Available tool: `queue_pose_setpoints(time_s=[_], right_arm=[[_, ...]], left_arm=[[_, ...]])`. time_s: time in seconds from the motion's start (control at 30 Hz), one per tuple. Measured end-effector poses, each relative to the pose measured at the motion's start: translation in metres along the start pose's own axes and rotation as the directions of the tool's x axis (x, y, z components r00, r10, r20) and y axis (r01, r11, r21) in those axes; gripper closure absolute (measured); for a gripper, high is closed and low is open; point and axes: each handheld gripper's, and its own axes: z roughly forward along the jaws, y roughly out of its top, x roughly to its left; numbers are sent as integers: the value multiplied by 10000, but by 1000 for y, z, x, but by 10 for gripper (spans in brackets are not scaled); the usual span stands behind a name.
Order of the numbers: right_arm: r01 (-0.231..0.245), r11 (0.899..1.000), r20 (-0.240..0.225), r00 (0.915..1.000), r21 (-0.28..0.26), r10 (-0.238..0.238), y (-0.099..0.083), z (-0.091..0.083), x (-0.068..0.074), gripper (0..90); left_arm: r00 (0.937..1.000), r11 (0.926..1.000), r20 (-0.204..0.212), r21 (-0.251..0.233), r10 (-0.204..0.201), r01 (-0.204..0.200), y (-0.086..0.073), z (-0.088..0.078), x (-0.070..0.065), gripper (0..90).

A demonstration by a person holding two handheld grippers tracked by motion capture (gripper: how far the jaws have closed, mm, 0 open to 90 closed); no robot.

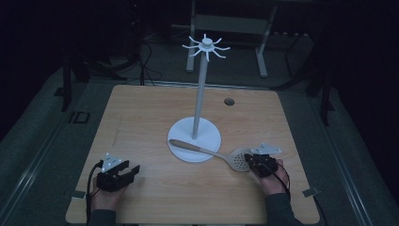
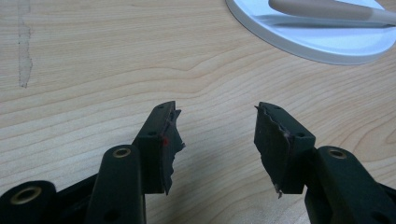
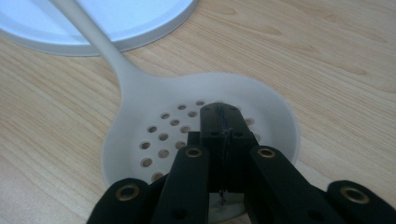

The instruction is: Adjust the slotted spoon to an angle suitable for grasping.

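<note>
— Where does the skimmer (image 1: 237, 159) lie, and why that way?

— Flat on the table (image 1: 150, 113), toward the right edge near the front. Its perforated bowl rests on the wood; its handle (image 1: 190, 146) runs back-left and lies across the round base (image 1: 207, 129) of the hook stand (image 1: 201, 96). That leaves the handle propped off the wood, an easy place to pinch, I judge.

— Your right hand-held gripper (image 3: 219, 109)?

— Jaws pressed together, nothing between them, tips poised over the bowl's holes. I can't tell whether they touch it. To take the skimmer I judge they must part first.

— And the left hand-held gripper (image 2: 215, 116)?

— Spread wide, empty, parked near the front-left corner, pointing toward the base. Kept clear of the right hand's work, likely ready to steady the stand.

— The hooks (image 1: 206, 46)?

— All bare at the pole's top.
</note>
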Motion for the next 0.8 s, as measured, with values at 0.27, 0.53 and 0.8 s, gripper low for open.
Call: queue_pose_setpoints(time_s=[0.27,0.53,0.8], right_arm=[[564,9977,-312,9979,-389,-576,17,-7,2,825],[1333,9893,-396,9899,-585,-1358,41,-9,11,770],[2176,9744,-635,9732,-574,-2210,64,-2,24,724]], left_arm=[[10000,10000,22,21,6,-6,0,1,0,491],[10000,10000,23,13,-1,1,0,0,0,490],[10000,10000,27,33,8,-8,0,1,0,490]])
